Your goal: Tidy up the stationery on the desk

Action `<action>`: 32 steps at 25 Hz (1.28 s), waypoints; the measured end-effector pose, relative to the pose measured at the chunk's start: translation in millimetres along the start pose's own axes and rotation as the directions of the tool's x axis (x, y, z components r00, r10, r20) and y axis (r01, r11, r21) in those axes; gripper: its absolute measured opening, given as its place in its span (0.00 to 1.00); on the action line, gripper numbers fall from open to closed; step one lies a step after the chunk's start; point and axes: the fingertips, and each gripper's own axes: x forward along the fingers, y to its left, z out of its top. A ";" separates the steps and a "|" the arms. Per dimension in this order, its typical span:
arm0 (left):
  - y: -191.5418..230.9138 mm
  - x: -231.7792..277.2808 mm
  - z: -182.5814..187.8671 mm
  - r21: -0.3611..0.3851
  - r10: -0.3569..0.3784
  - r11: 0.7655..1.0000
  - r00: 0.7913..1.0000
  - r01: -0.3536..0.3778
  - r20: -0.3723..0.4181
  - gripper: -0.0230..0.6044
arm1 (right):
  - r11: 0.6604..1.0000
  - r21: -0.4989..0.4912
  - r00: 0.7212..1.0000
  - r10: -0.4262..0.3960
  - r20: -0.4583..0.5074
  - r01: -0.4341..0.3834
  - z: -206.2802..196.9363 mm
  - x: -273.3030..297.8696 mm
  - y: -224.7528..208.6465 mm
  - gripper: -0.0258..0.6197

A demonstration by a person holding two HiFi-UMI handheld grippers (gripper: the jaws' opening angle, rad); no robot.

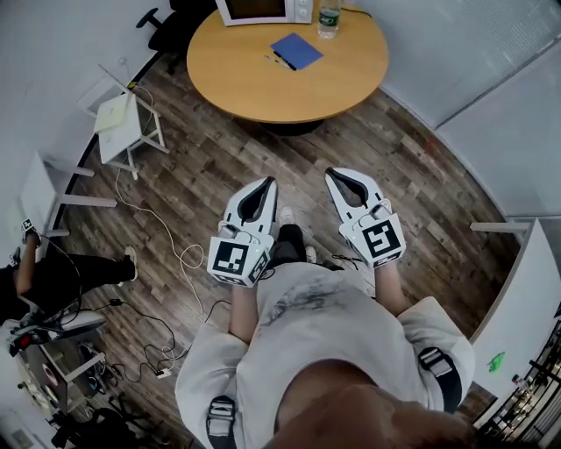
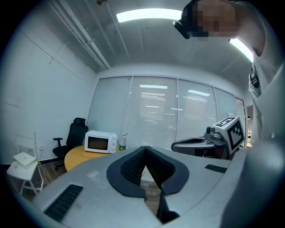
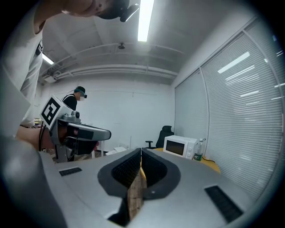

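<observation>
A blue notebook (image 1: 296,50) lies on the round wooden table (image 1: 237,79) far ahead, with a dark pen (image 1: 282,60) at its near left edge. I stand well back from the table. Both grippers are held at waist height over the floor. My left gripper (image 1: 268,182) is shut, its tips touching (image 2: 144,148) with nothing between them. My right gripper (image 1: 331,174) is shut as well, its tips meeting (image 3: 141,150) around nothing. Each gripper shows in the other's view: the right gripper (image 2: 196,144) and the left gripper (image 3: 84,131).
A white microwave (image 1: 263,10) and a water bottle (image 1: 329,17) stand at the table's far edge. A black office chair (image 1: 166,26) is behind the table on the left. A small white side table (image 1: 123,123), floor cables (image 1: 175,254) and a seated person (image 1: 53,276) are to my left.
</observation>
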 end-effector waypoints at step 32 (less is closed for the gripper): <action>194.8 188.9 9.0 -0.038 -0.128 0.991 0.992 0.127 -0.024 0.05 | 0.989 -0.018 0.984 -0.151 -0.090 0.150 2.1 216.5 -132.3 0.14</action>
